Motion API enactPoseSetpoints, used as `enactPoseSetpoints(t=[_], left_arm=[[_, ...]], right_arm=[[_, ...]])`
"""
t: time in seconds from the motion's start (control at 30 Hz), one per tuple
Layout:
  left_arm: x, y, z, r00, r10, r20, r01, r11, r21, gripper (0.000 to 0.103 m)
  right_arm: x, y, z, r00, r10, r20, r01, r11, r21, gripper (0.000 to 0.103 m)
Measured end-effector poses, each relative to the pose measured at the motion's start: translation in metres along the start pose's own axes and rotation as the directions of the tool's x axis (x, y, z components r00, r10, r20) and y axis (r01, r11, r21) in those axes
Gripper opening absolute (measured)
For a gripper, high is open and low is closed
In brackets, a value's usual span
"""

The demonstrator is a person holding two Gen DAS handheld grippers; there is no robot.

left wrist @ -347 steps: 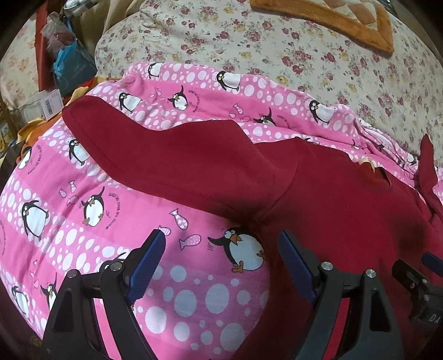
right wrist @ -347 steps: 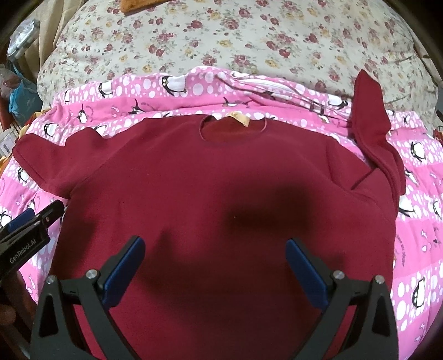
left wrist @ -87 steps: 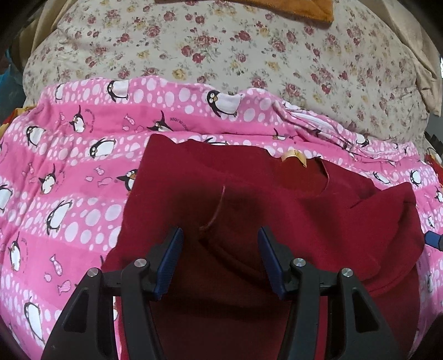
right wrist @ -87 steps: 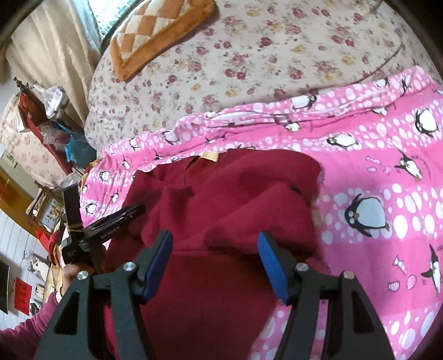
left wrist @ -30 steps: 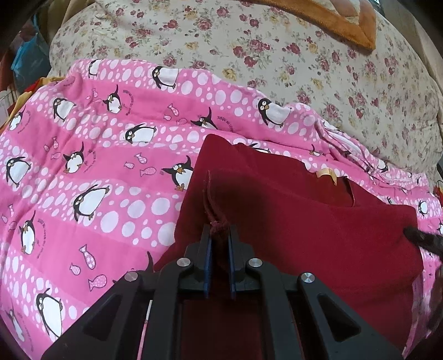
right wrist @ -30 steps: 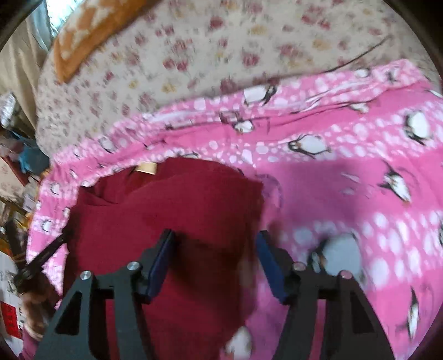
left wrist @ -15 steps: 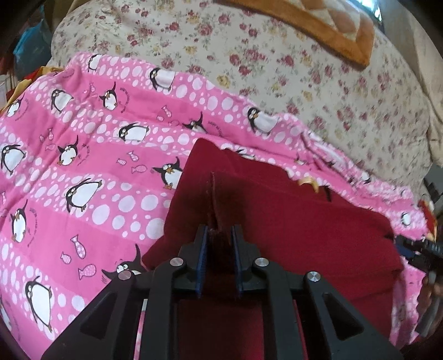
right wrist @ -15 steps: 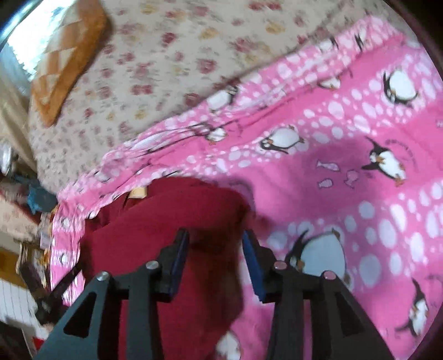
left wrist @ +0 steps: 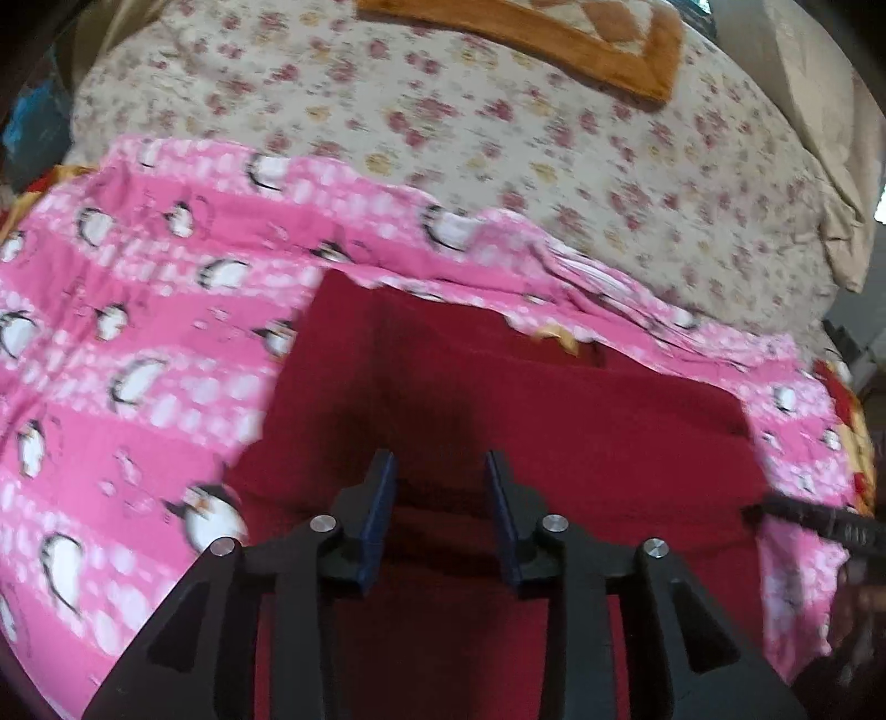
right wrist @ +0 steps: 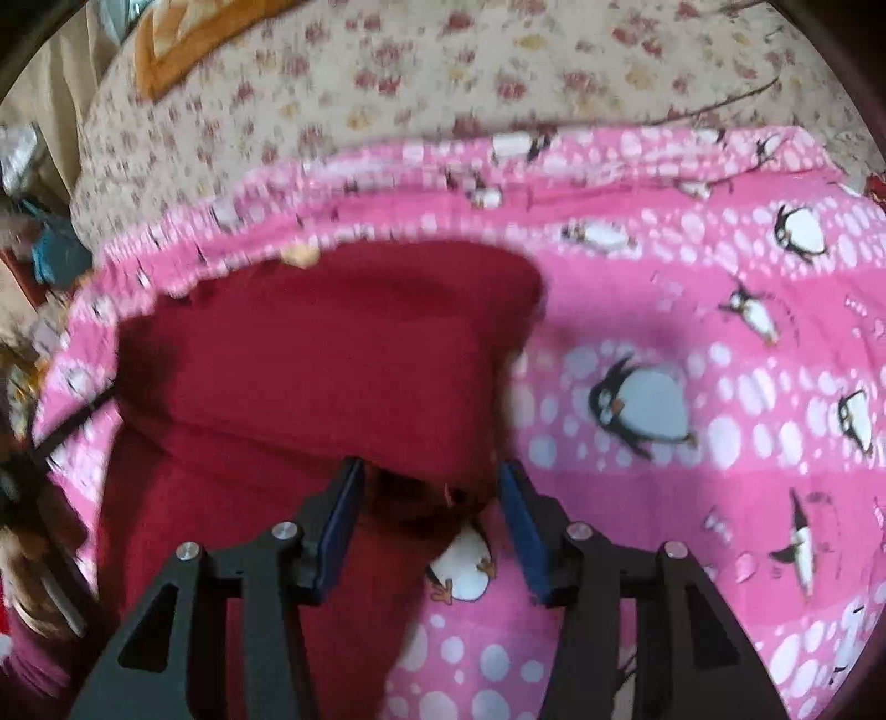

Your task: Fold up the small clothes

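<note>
A dark red shirt [left wrist: 498, 410] lies folded on the pink penguin blanket [left wrist: 138, 343], its yellow neck label [left wrist: 559, 335] at the far edge. My left gripper [left wrist: 440, 487] hovers over the shirt's near part. Its jaws are opening, and the cloth lies under them, not pinched. In the right wrist view the shirt [right wrist: 332, 354] fills the left half. My right gripper [right wrist: 432, 498] hangs over its right fold corner, jaws opening; the cloth edge shows between the pads, and they do not press on it. The right gripper's tip [left wrist: 803, 518] shows at the shirt's right side.
Behind the blanket stretches a floral bedspread [left wrist: 498, 138] with an orange cushion [left wrist: 554, 39] at the back. Bags and clutter [right wrist: 50, 249] stand off the bed's left side. A person's hand and sleeve [right wrist: 22, 531] show at the left edge.
My left jaws let go of the pinched fold of red cloth and spread apart. The right jaws have widened too. Both grippers have pulled back a little from the shirt.
</note>
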State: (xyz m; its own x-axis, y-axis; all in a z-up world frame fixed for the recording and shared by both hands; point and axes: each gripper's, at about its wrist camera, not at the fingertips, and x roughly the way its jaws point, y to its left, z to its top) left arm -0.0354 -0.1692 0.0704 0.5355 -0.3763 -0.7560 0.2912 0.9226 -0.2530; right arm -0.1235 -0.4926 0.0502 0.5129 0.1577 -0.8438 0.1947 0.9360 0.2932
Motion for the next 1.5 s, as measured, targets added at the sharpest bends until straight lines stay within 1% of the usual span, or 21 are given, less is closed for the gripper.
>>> enactPoseSetpoints(t=[0.1, 0.17, 0.27, 0.37, 0.43, 0.53, 0.57, 0.6, 0.67, 0.77, 0.87, 0.93, 0.97, 1.03, 1.1, 1.13, 1.17, 1.27, 1.37, 1.43, 1.5], left_arm=[[0.001, -0.027, -0.003, 0.991, -0.126, -0.049, 0.124, 0.992, -0.024, 0.013], [0.003, -0.046, -0.006, 0.981, -0.185, -0.065, 0.183, 0.983, -0.034, 0.014], [0.017, -0.075, -0.008, 0.952, -0.295, -0.082, 0.286, 0.952, -0.106, 0.014], [0.037, -0.103, -0.011, 0.938, -0.330, -0.104, 0.314, 0.938, -0.143, 0.014], [0.050, -0.120, -0.014, 0.925, -0.362, -0.117, 0.341, 0.925, -0.165, 0.014], [0.063, -0.137, -0.019, 0.915, -0.381, -0.134, 0.356, 0.917, -0.180, 0.014], [0.068, -0.144, -0.021, 0.909, -0.391, -0.146, 0.365, 0.914, -0.176, 0.014], [0.071, -0.149, -0.022, 0.907, -0.390, -0.158, 0.364, 0.916, -0.167, 0.014], [0.082, -0.159, -0.027, 0.920, -0.341, -0.193, 0.321, 0.938, -0.130, 0.014], [0.086, -0.159, -0.028, 0.919, -0.343, -0.195, 0.322, 0.938, -0.131, 0.014], [0.087, -0.155, -0.032, 0.919, -0.348, -0.185, 0.330, 0.936, -0.124, 0.012], [0.086, -0.154, -0.034, 0.922, -0.343, -0.177, 0.328, 0.938, -0.112, 0.010], [0.085, -0.154, -0.034, 0.924, -0.341, -0.176, 0.326, 0.939, -0.107, 0.010], [0.084, -0.154, -0.035, 0.925, -0.336, -0.177, 0.323, 0.941, -0.101, 0.010], [0.084, -0.155, -0.035, 0.927, -0.332, -0.175, 0.320, 0.943, -0.095, 0.010], [0.083, -0.156, -0.036, 0.930, -0.327, -0.169, 0.316, 0.945, -0.087, 0.010], [0.082, -0.157, -0.037, 0.932, -0.322, -0.164, 0.313, 0.946, -0.081, 0.010], [0.078, -0.159, -0.038, 0.939, -0.307, -0.157, 0.301, 0.952, -0.062, 0.010], [0.072, -0.157, -0.038, 0.936, -0.312, -0.161, 0.304, 0.950, -0.070, 0.010], [0.066, -0.152, -0.038, 0.931, -0.324, -0.171, 0.313, 0.946, -0.088, 0.011], [0.061, -0.147, -0.039, 0.932, -0.312, -0.183, 0.300, 0.950, -0.092, 0.011]], right_arm=[[-0.015, -0.010, 0.010, 0.998, 0.021, 0.052, -0.022, 0.999, 0.025, 0.069], [-0.017, -0.020, 0.020, 0.998, 0.020, 0.064, -0.024, 0.998, 0.057, 0.070], [-0.012, -0.033, 0.040, 0.994, 0.064, 0.091, -0.074, 0.991, 0.115, 0.070], [0.002, -0.045, 0.053, 0.991, 0.114, 0.073, -0.125, 0.977, 0.174, 0.070], [0.019, -0.045, 0.059, 0.988, 0.142, 0.054, -0.150, 0.971, 0.186, 0.070], [0.037, -0.048, 0.064, 0.986, 0.165, 0.026, -0.167, 0.967, 0.191, 0.069], [0.044, -0.049, 0.065, 0.984, 0.174, 0.021, -0.175, 0.966, 0.189, 0.065], [0.047, -0.050, 0.066, 0.984, 0.176, 0.023, -0.177, 0.966, 0.190, 0.060], [0.053, -0.049, 0.069, 0.983, 0.181, 0.031, -0.184, 0.967, 0.176, 0.033], [0.054, -0.042, 0.075, 0.985, 0.166, 0.053, -0.171, 0.978, 0.120, 0.019], [0.056, -0.037, 0.084, 0.991, 0.105, 0.087, -0.109, 0.993, 0.051, 0.014], [0.070, -0.044, 0.087, 0.997, 0.033, 0.069, -0.036, 0.998, 0.051, 0.014], [0.080, -0.050, 0.087, 0.998, 0.041, 0.041, -0.045, 0.995, 0.089, 0.014], [0.083, -0.057, 0.085, 0.996, 0.078, 0.037, -0.083, 0.987, 0.136, 0.015], [0.071, -0.060, 0.084, 0.995, 0.086, 0.051, -0.093, 0.983, 0.160, 0.025], [0.064, -0.061, 0.083, 0.996, 0.073, 0.053, -0.081, 0.983, 0.163, 0.041], [0.053, -0.061, 0.081, 0.997, 0.047, 0.063, -0.057, 0.985, 0.164, 0.047], [0.022, -0.050, 0.070, 0.995, -0.001, 0.101, -0.009, 0.995, 0.097, 0.047], [0.001, -0.033, 0.056, 0.993, -0.043, 0.109, 0.044, 0.999, -0.003, 0.047], [-0.008, -0.029, 0.047, 0.992, -0.037, 0.118, 0.039, 0.999, -0.018, 0.047], [-0.012, -0.027, 0.039, 0.994, -0.018, 0.105, 0.019, 1.000, -0.012, 0.047]])
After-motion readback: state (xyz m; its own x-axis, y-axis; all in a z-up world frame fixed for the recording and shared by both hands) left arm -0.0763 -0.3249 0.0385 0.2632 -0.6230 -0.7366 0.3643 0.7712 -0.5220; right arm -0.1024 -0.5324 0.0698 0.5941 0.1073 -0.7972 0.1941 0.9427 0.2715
